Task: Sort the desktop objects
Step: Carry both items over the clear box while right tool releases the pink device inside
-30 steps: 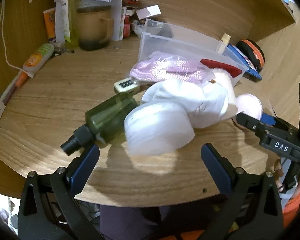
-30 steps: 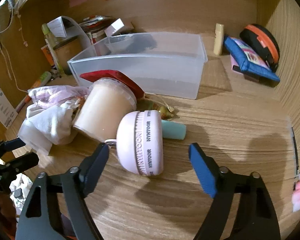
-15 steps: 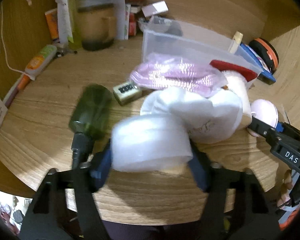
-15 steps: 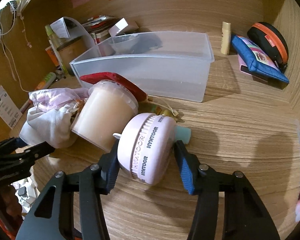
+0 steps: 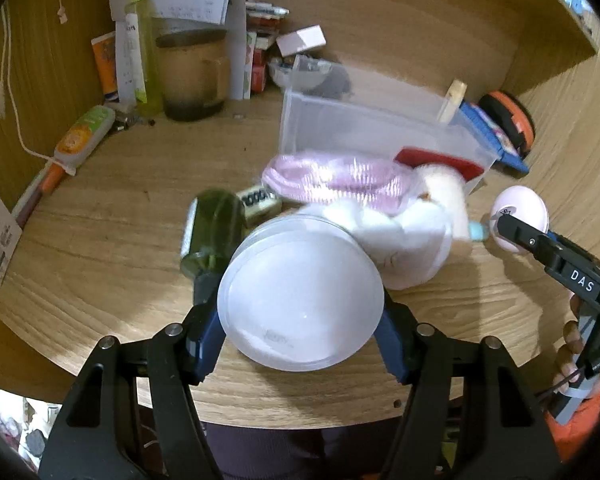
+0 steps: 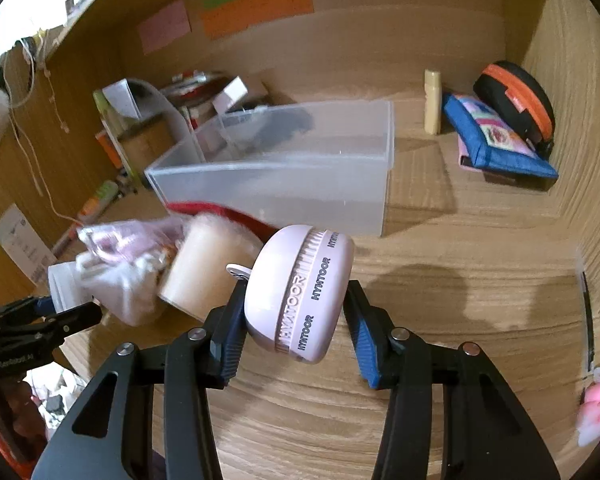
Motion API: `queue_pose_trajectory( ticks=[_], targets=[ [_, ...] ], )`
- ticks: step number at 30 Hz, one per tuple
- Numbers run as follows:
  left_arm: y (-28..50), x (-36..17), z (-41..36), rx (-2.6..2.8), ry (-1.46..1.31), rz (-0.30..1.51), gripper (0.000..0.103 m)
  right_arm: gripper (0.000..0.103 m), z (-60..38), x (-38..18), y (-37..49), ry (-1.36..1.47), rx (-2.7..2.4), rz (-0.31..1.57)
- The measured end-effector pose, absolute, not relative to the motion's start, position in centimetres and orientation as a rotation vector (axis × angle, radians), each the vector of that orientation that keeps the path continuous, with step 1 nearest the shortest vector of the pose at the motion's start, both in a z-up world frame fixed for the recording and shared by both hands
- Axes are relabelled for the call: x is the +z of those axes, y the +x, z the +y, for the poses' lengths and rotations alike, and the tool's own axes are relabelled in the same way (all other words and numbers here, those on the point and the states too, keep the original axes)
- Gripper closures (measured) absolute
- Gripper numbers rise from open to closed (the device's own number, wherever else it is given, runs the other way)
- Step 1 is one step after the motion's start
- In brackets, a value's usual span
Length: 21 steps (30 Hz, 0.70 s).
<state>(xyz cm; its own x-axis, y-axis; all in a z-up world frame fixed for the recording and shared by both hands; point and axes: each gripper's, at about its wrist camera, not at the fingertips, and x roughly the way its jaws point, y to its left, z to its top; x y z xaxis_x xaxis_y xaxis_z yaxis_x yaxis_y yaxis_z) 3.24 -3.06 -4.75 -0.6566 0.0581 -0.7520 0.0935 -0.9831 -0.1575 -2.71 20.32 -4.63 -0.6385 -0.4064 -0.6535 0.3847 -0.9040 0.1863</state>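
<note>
My left gripper (image 5: 298, 344) is shut on a white round jar (image 5: 300, 292), held just above the desk with its flat face toward the camera. A dark green bottle (image 5: 214, 232) lies to its left; white cloth (image 5: 412, 240) and a pink bag (image 5: 332, 180) lie behind it. My right gripper (image 6: 296, 332) has its jaws closing, pads pressed on a pink round device (image 6: 300, 292) marked HYATOOR, raised off the wood. A cream jar (image 6: 204, 268) lies on its side to the left. An empty clear plastic bin (image 6: 284, 196) stands behind.
A blue pouch (image 6: 496, 140), a black-and-orange case (image 6: 516, 96) and a cream tube (image 6: 432, 102) sit at the back right. A brown jar (image 5: 192, 72), a green spray bottle (image 5: 140, 40) and papers crowd the back left. The desk's front edge (image 5: 300, 416) runs just below the left gripper.
Both grippers went from wide open to closed, the left on the white jar, the right on the pink device, and lifted them. The green bottle swung round to point toward me.
</note>
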Motion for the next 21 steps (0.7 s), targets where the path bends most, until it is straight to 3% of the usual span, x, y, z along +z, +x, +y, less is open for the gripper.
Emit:
queue_pose_trajectory(
  ticks=[21],
  targets=[
    [-1.9, 3.9, -6.9, -2.976, 1.16, 0.226, 0.038, 0.06, 19.6, 2.1, -4.0, 0.807, -2.534, -0.07]
  ],
)
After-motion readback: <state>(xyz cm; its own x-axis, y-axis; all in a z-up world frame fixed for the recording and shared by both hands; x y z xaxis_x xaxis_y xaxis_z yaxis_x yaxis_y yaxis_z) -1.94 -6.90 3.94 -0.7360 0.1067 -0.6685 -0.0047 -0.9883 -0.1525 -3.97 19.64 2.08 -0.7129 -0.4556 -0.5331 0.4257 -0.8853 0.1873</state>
